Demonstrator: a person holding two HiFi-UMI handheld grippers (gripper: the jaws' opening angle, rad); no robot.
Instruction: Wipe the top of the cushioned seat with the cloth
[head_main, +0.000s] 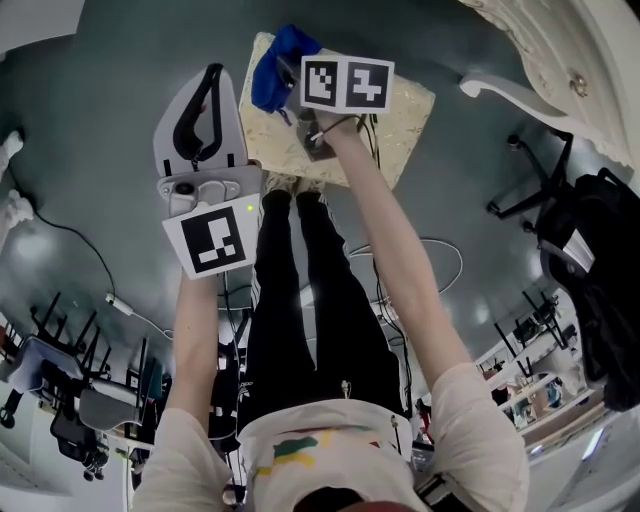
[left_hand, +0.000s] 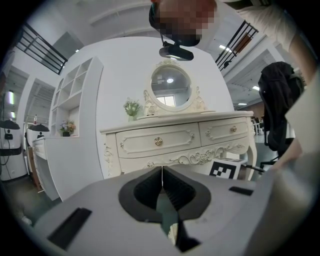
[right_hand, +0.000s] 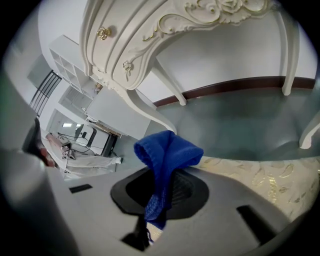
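While over cushioned seat (head_main: 410, 105), pinching cloth (right_hand: 167, 150) in right gripper (head_main: 292, 95). Pressing left gripper (left_hand: 162, 172) jaws together, empty. Showing mirror (left_hand: 171, 86) only in left gripper view.

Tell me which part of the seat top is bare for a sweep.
Bare: the seat's right half, from the right gripper out to the edge by the dresser. Crowded: the far left corner, where the right gripper holds the cloth, with the shut left gripper just beside that edge.

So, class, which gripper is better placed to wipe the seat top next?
Right. The right gripper holds the blue cloth over the cushioned seat; the left gripper is shut, empty, off the seat's side.
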